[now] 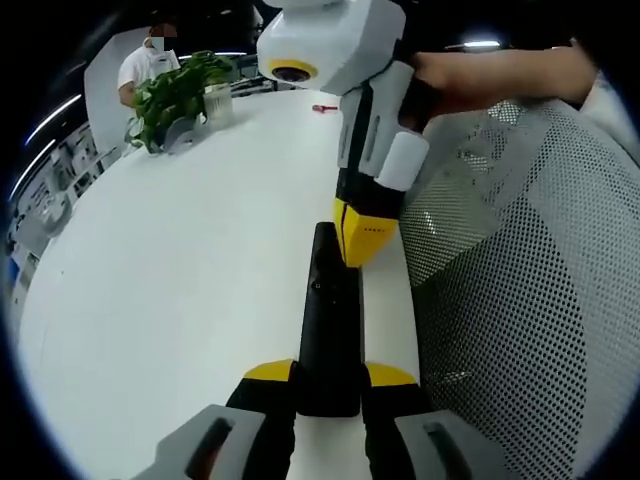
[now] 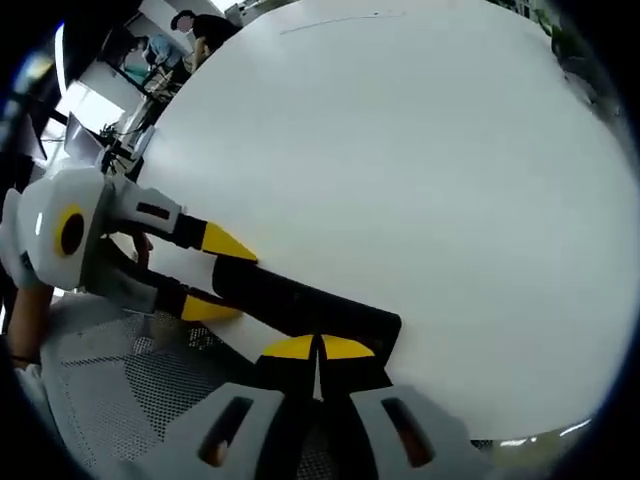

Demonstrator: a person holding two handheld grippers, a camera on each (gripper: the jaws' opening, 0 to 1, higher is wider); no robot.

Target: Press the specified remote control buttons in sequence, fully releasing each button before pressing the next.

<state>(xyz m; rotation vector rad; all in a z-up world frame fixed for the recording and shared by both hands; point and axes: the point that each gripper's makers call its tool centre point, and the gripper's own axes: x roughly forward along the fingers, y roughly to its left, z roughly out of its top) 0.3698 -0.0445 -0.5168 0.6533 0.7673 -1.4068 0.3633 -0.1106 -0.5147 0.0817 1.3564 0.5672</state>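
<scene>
Left gripper view: a person [image 1: 148,62] stands far left behind a plant [image 1: 178,92] on the white table [image 1: 180,270]. A small red item [image 1: 325,108] lies farther along the table. The black remote [image 1: 330,320] lies lengthwise near the table's edge. The left gripper [image 1: 330,375] has its yellow-tipped jaws closed against the remote's near end, one on each side. The right gripper [image 1: 362,235] comes down from above, its yellow tip at the remote's far end. A hand [image 1: 480,80] holds it. At right, a mesh chair [image 1: 530,280] stands just beside the table.

Right gripper view: the left gripper [image 2: 215,270] enters from the left, jaws on either side of one end of the remote [image 2: 300,305]. The chair mesh [image 2: 120,390] shows below it. The right gripper [image 2: 320,348] has its jaws pressed together, tips touching, over the remote's other end. Whether the tips press a button cannot be told; the contact point is hidden. Two people [image 2: 190,40] stand past the table's far edge, upper left.
</scene>
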